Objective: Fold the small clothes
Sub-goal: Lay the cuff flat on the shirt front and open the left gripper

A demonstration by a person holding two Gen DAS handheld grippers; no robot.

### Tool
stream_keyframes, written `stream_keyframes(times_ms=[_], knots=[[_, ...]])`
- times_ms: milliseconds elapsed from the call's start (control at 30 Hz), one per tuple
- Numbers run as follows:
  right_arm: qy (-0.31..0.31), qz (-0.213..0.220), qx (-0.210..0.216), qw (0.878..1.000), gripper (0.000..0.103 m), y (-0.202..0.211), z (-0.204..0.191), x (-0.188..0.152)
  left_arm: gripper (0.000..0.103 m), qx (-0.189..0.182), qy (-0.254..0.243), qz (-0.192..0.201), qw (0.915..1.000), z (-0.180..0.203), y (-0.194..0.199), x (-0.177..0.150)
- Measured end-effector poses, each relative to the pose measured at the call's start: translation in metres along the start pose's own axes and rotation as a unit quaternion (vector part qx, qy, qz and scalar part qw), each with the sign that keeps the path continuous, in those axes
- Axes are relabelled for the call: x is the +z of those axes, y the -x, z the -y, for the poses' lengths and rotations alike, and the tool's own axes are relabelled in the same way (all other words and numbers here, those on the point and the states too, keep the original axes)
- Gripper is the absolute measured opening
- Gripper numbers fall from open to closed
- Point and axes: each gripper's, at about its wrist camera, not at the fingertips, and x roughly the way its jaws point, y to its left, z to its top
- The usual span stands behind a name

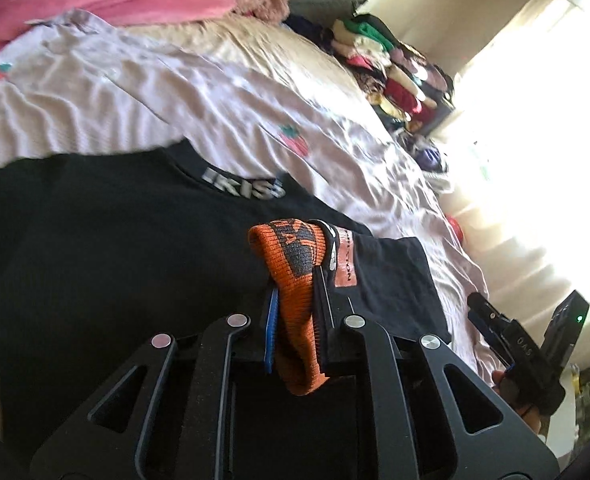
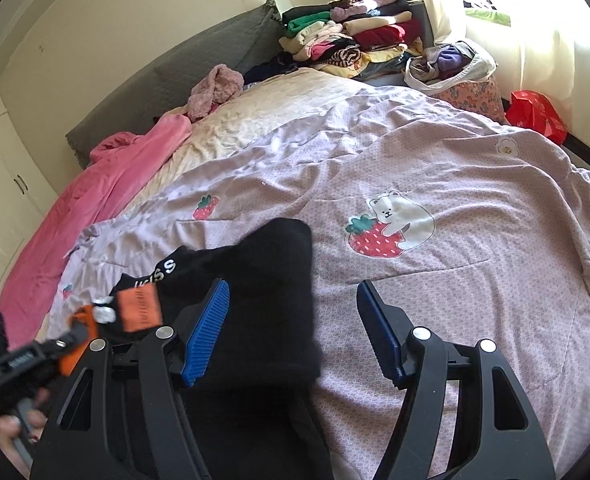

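Observation:
A black top (image 1: 107,240) with pale lettering at its collar lies on the lilac bedspread (image 1: 223,104). My left gripper (image 1: 295,292) is shut on the top's orange knitted cuff (image 1: 291,256), lifting it off the cloth; an orange patch (image 1: 345,258) sits beside it. In the right wrist view the same black top (image 2: 271,280) reaches under my right gripper (image 2: 295,332), which stands open with its blue pads (image 2: 209,332) wide apart and nothing pressed between them. My left gripper (image 2: 75,334) shows blurred at the lower left, a hand behind it.
Stacks of folded clothes (image 2: 359,36) fill the bed's far corner, with a tote bag (image 2: 451,64) and a red bag (image 2: 535,114) near the bright window. A pink blanket (image 2: 107,184) and a fuzzy pink garment (image 2: 215,88) lie along the grey headboard (image 2: 199,52).

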Motion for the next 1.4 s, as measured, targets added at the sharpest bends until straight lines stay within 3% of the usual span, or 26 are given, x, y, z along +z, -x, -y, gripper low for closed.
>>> stream_keyframes(times_ms=[200,533,800,933,1067,1233,1400], knots=[[0.022,0.015,0.027,0.999,0.069,0.003,-0.013,-0.001,0.005,0.029,0.014,0.026,0.9991,-0.034,0.024,0.013],[0.063,0.006,0.024,0.998,0.07,-0.006,-0.034,-0.009,0.007,0.049,0.033,0.012,0.9982,-0.077,0.028,0.009],[0.095,-0.006,0.024,0.995,0.07,-0.017,-0.052,-0.02,0.007,0.106,0.002,0.058,0.9927,-0.082,0.047,0.004],[0.118,-0.015,0.026,0.993,0.07,-0.023,-0.065,-0.027,0.007,0.115,-0.035,0.044,0.9918,-0.069,0.036,-0.003],[0.144,-0.021,0.027,0.989,0.07,-0.027,-0.078,-0.035,0.009,0.128,-0.072,0.0,0.9892,-0.059,0.007,-0.016],[0.173,-0.023,0.021,0.985,0.07,-0.031,-0.09,-0.043,0.01,0.153,-0.08,-0.034,0.9843,-0.071,-0.021,-0.036],[0.175,-0.034,0.036,0.983,0.07,-0.035,-0.097,-0.048,0.011,0.141,-0.073,-0.03,0.9868,-0.078,-0.018,-0.041]])
